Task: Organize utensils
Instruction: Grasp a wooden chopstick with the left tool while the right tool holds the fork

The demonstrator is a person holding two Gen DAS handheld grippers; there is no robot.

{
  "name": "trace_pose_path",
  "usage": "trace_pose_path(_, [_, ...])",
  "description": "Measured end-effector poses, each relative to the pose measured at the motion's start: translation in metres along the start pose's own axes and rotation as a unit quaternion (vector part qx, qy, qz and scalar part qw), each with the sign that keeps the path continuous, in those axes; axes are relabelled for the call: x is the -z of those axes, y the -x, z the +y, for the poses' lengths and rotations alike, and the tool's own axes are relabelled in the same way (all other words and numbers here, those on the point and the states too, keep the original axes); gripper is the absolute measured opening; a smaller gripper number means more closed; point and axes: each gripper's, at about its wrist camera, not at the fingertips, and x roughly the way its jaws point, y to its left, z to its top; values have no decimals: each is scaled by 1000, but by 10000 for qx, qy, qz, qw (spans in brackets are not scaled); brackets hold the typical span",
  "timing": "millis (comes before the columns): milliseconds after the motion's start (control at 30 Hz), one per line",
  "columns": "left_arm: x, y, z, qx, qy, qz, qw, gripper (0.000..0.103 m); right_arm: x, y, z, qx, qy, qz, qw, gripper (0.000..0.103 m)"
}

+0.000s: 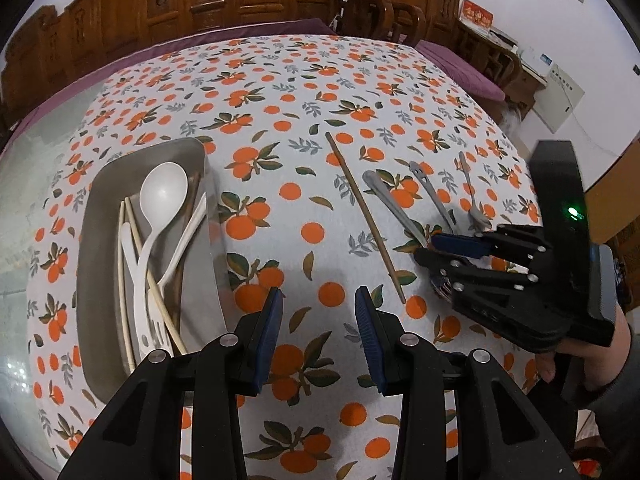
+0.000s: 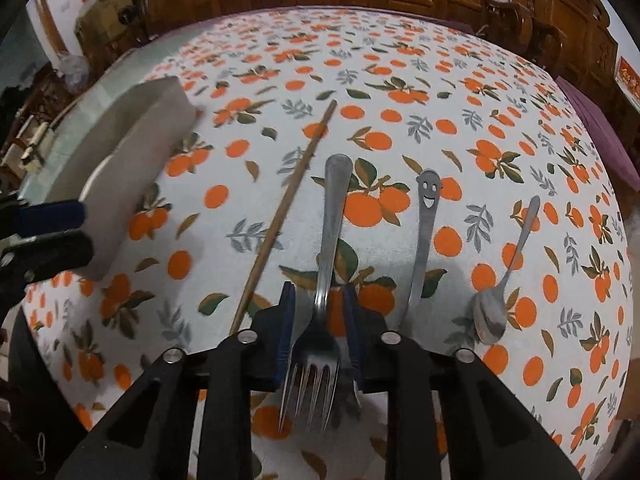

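Observation:
A grey tray (image 1: 100, 216) sits on the left of the table and holds a white spoon (image 1: 164, 196), a white fork, pale chopsticks and other white utensils. My left gripper (image 1: 318, 300) is open and empty, just right of the tray. On the cloth lie a brown chopstick (image 2: 280, 224), a metal fork (image 2: 326, 280), a smiley-handled utensil (image 2: 424, 232) and a small metal spoon (image 2: 500, 292). My right gripper (image 2: 320, 292) straddles the metal fork's neck, its pads either side; the fork still looks flat on the cloth. It also shows in the left wrist view (image 1: 444, 248).
The table wears a white cloth with orange fruit print (image 1: 280, 92). Carved wooden chairs (image 1: 372, 12) and panelling stand behind it. The tray's outer wall (image 2: 132, 160) and my left gripper's fingers (image 2: 52, 216) show at the left of the right wrist view.

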Motion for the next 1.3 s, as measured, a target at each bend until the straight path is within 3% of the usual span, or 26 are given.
trace_pose_path(100, [0,-2,0,14,-3,23,10000,35,-4,-2,0,113,-25,39,9999,22])
trace_pose_path(200, [1,-5,-2,34,-10,36,10000,35,-5,-3,-2,199,-63,74,9998,8])
trace_pose_path(367, [1,-12,-5,48,-31,90,9999,35,0,0,-8,13,-311,71,9995,8])
trace_pose_path(633, [-9,-29,-18,61,-138,136,9998,35,8,37,-18,-288,-615,-346,9971,8])
trace_pose_path(1067, [-26,-86,-62,9,-295,397,9988,35,21,63,-50,-288,-734,-529,9955,8])
trace_pose_path(1233, [-30,-93,-64,-241,-299,375,9986,25,27,65,-54,-295,-766,-545,9951,8])
trace_pose_path(1300, [-30,-93,-62,-376,-315,357,9982,11,27,64,-54,-307,-768,-541,9951,8])
